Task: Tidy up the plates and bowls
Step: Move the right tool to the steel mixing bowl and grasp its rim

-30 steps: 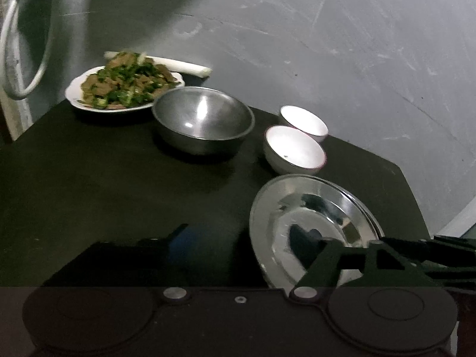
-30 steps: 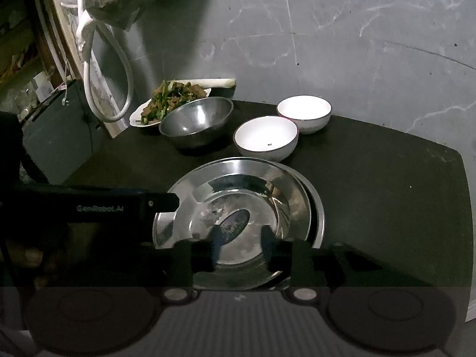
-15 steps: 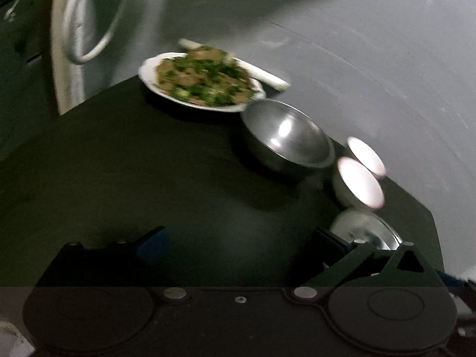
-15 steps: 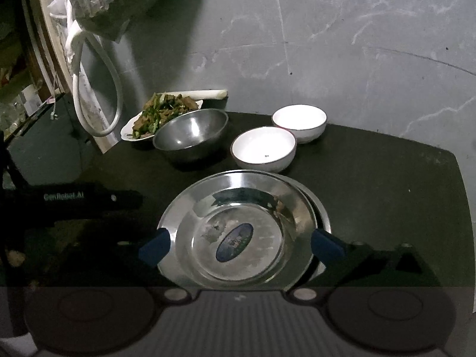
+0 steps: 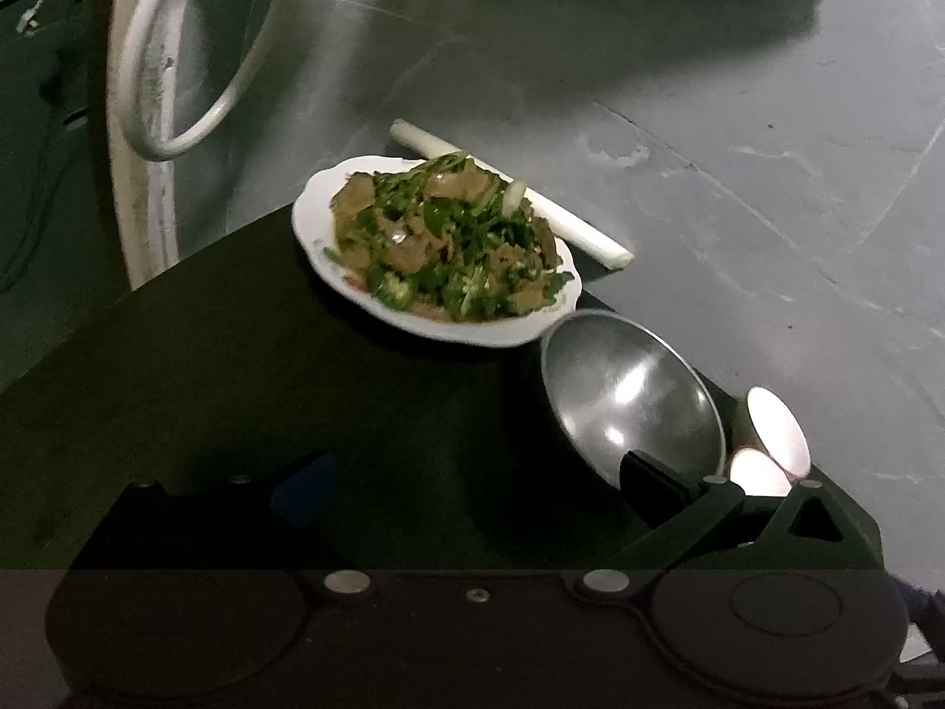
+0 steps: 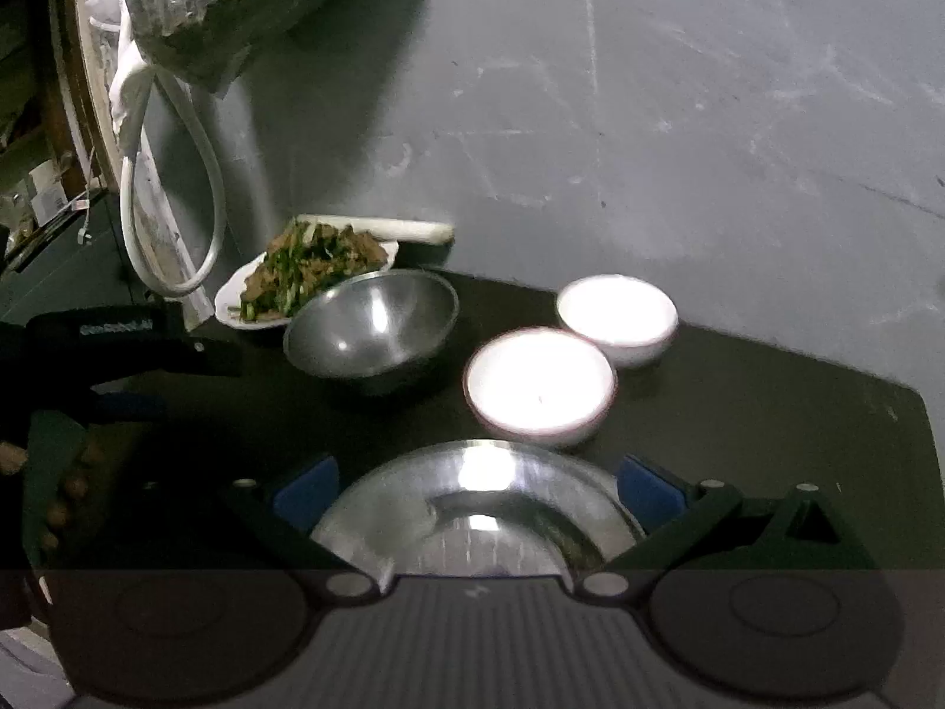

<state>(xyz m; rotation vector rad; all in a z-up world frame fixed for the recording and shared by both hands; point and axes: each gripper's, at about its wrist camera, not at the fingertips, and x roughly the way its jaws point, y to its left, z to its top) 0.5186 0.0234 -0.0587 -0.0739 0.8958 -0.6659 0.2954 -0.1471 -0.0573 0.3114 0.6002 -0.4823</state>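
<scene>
A steel bowl stands on the black table, also in the left wrist view. Two white bowls stand right of it, one nearer and one farther. Stacked steel plates lie just under my right gripper, which is open and empty above their far rim. A white plate of stir-fried food sits at the table's far left corner. My left gripper is open and empty over bare table, its right finger in front of the steel bowl.
A white leek stalk lies behind the food plate at the table's edge. A white hose loop hangs at the left. The grey floor lies beyond. The left gripper's body shows at the left of the right wrist view.
My right gripper opened, letting go of the steel plate, and moved forward over the stack. My left gripper swung left from the plates toward the food plate and steel bowl.
</scene>
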